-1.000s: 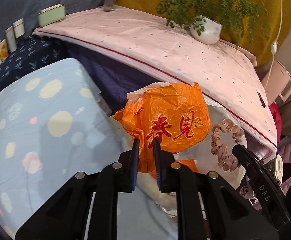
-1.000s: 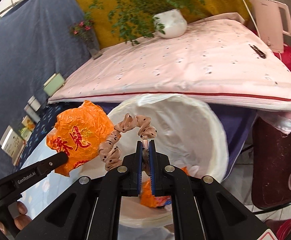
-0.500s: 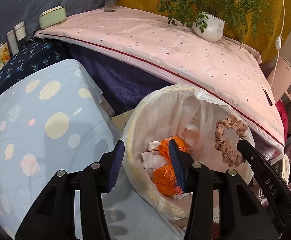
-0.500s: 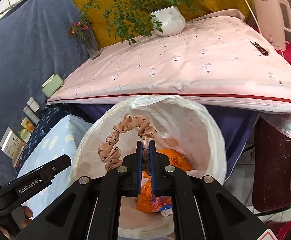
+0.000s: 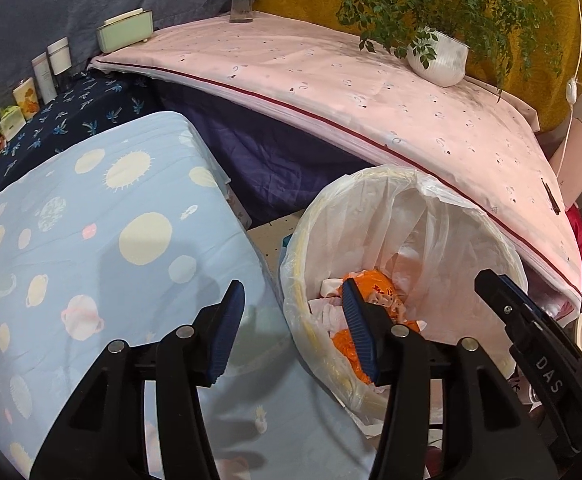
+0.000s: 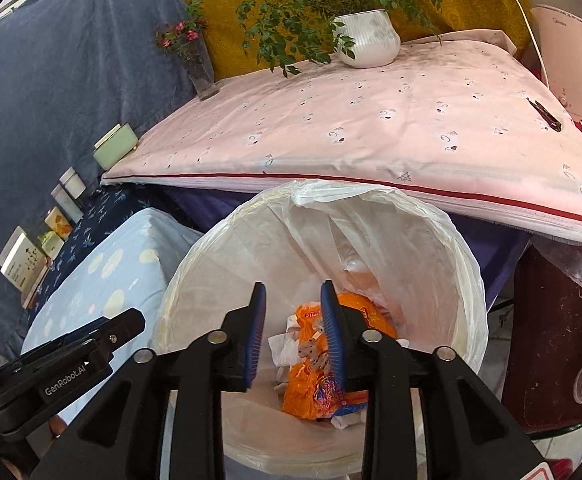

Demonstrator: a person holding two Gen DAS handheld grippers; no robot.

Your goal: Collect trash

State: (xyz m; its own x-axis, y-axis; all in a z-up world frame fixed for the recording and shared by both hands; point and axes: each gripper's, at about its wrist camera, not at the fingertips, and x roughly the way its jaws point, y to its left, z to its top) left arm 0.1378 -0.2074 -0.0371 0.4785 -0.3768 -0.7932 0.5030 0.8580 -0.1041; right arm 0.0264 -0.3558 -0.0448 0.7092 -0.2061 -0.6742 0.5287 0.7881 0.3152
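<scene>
A round bin lined with a clear plastic bag (image 5: pixel 375 184) (image 6: pixel 371 196) stands on the floor between the two beds. Inside lie an orange plastic bag (image 5: pixel 375 286) (image 6: pixel 307 384), white crumpled paper (image 5: pixel 327 312) (image 6: pixel 283 346) and a pink dotted scrunchie (image 6: pixel 311 350). My left gripper (image 5: pixel 291 328) is open and empty, above the bin's left rim. My right gripper (image 6: pixel 293 330) is open and empty, straight above the bin's mouth. Each gripper shows in the other's view: the right one in the left wrist view (image 5: pixel 531 336), the left one in the right wrist view (image 6: pixel 71 360).
A light blue bed with planet print (image 5: pixel 91 260) (image 6: pixel 103 272) is left of the bin. A pink quilted surface (image 5: pixel 351 92) (image 6: pixel 371 128) lies behind it, with a potted plant (image 5: pixel 439 56) (image 6: pixel 367 38), a vase (image 6: pixel 201 72) and a kettle (image 6: pixel 571 60). Boxes (image 6: pixel 51 236) line the far left.
My left gripper opened and dropped the orange bag into the bin. My right gripper then opened and the scrunchie fell into the bin too.
</scene>
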